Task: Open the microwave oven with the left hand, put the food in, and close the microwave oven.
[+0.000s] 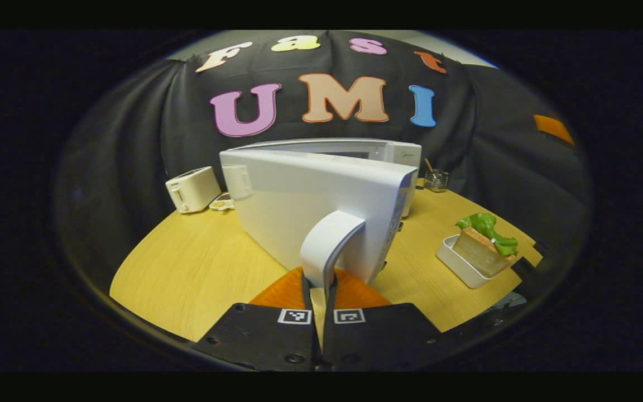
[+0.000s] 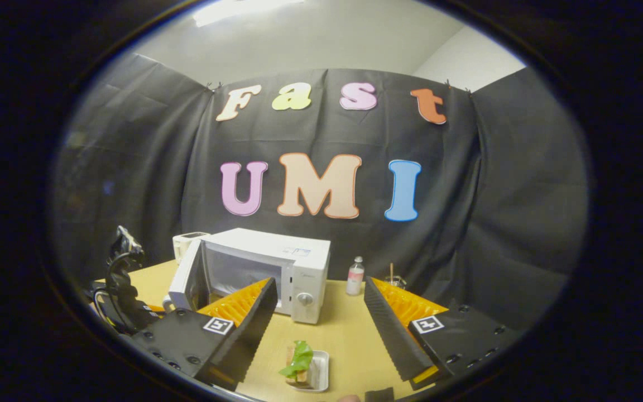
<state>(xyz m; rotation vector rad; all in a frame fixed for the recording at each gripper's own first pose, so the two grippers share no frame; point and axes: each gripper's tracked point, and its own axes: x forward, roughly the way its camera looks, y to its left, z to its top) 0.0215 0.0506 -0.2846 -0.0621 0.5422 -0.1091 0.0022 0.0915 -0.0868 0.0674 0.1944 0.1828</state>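
Microwave (image 2: 268, 268) door (image 1: 321, 206) half open; my left tool (image 1: 321, 290) clamps its handle (image 1: 330, 240). I'd swing wider. Right tool (image 2: 318, 318) spread wide above food (image 2: 299, 360).

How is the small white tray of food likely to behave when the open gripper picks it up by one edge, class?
The white tray looks thin and shallow, so it probably flexes. The food stands taller than the rim and leans, so it may topple if the tray tilts. The right gripper hovers open above it.

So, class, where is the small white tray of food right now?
The small white tray of food sits on the wooden table, in front of the white microwave oven.
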